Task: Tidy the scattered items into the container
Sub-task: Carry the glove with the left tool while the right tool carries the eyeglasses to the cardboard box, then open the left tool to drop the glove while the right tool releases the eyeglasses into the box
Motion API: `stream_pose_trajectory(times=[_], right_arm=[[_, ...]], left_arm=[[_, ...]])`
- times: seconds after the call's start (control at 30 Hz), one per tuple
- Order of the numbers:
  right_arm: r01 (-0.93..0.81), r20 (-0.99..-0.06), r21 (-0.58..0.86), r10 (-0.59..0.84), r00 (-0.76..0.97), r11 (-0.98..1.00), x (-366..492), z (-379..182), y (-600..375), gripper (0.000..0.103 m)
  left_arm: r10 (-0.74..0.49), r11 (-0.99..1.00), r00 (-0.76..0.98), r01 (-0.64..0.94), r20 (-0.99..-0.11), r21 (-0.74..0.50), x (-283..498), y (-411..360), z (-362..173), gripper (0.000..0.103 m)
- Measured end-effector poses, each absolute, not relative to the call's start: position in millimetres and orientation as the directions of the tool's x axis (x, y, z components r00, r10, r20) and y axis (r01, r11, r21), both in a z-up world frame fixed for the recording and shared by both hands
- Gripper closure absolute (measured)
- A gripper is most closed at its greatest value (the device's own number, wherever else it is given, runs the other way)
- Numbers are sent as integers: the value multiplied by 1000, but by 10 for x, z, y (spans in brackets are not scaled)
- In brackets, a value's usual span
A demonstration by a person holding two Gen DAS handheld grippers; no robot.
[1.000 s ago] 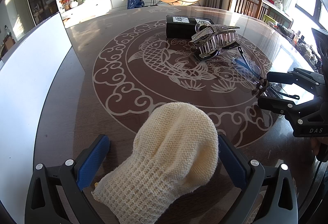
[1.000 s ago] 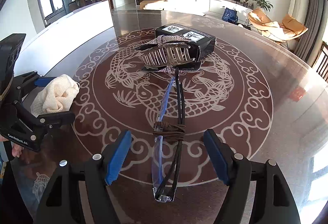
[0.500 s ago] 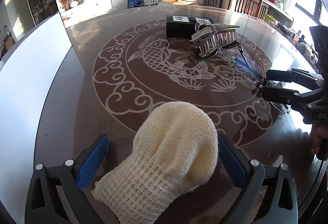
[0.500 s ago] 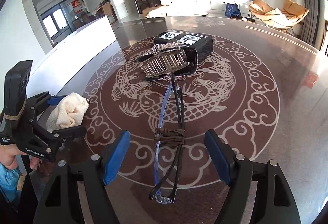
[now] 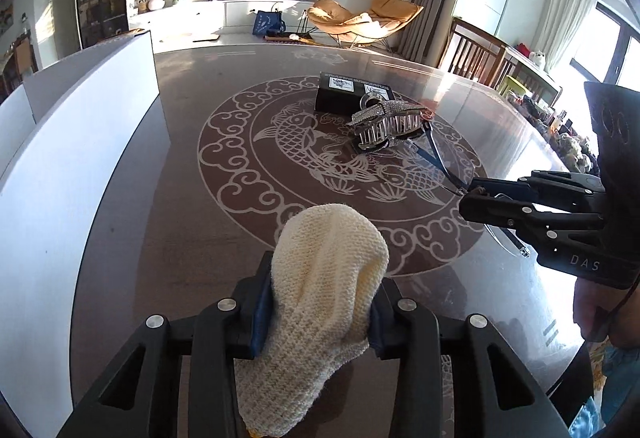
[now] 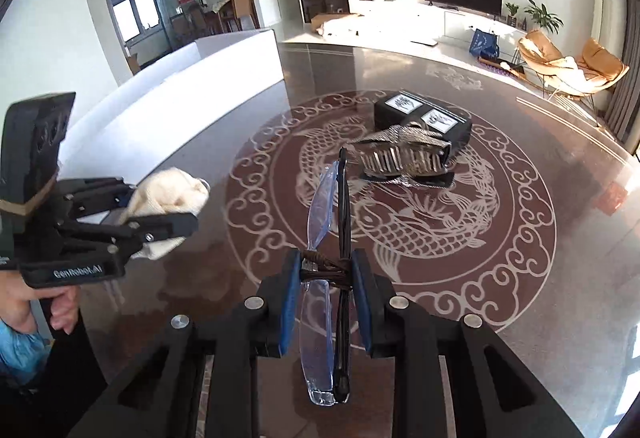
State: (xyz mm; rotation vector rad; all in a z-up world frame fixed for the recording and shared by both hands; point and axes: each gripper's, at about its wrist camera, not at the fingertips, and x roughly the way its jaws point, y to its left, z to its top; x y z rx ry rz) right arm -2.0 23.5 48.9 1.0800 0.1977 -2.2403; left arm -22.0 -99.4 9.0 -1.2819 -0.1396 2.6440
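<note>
A cream knitted piece (image 5: 332, 238) sits between the blue pads of my left gripper (image 5: 322, 272), whose jaws are closing and squeeze it at the middle. In the right wrist view this gripper (image 6: 176, 205) shows at the left with the knit (image 6: 172, 189) in it. My right gripper (image 6: 326, 256) is closing too. Its pads press on folded glasses (image 6: 320, 197) bound with a brown hair tie (image 6: 320, 266). The left wrist view has the right gripper (image 5: 468, 195) at the right edge, with the glasses (image 5: 436, 153) sticking out ahead of it.
A tall white container (image 5: 80, 157) stands along the table's left side. A sparkly hair claw (image 5: 388, 117) lies mid-table against a black box (image 5: 344, 93). The dark glass table (image 5: 180, 238) bears a fish pattern. A person's hand (image 6: 24, 302) grips the left handle.
Both grippers went from wide open to closed, the left on the knitted piece and the right on the glasses. Both have risen a little from the table with their items.
</note>
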Motion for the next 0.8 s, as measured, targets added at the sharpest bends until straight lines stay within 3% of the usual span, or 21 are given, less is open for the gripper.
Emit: stream_pose_trajectory(times=[0.13, 0.27, 0.4, 0.53, 0.67, 0.8], right_arm=[[624, -753, 159, -503, -425, -765, 96, 428, 58, 77], [662, -708, 181, -563, -425, -727, 140, 719, -243, 77], [738, -639, 206, -660, -396, -643, 122, 1245, -832, 77], [812, -572, 247, -756, -318, -529, 165, 1700, -1650, 77], [855, -571, 281, -792, -217, -437, 226, 1798, -2560, 77], [851, -645, 298, -749, -155, -433, 269, 1423, -3241, 71]], left_arm=[[242, -970, -590, -141, -771, -196, -77, -993, 112, 65], [233, -970, -645, -107, -728, -216, 77, -1361, 530, 64], [133, -984, -716, -12, -685, -178, 179, -2094, 1037, 64], [-41, -981, -732, 158, -680, -110, 282, -3020, 1304, 64], [-148, -944, -662, 315, -735, -94, 401, -3852, 1149, 64], [-167, -904, -565, 415, -808, -104, 468, -4343, 755, 63]])
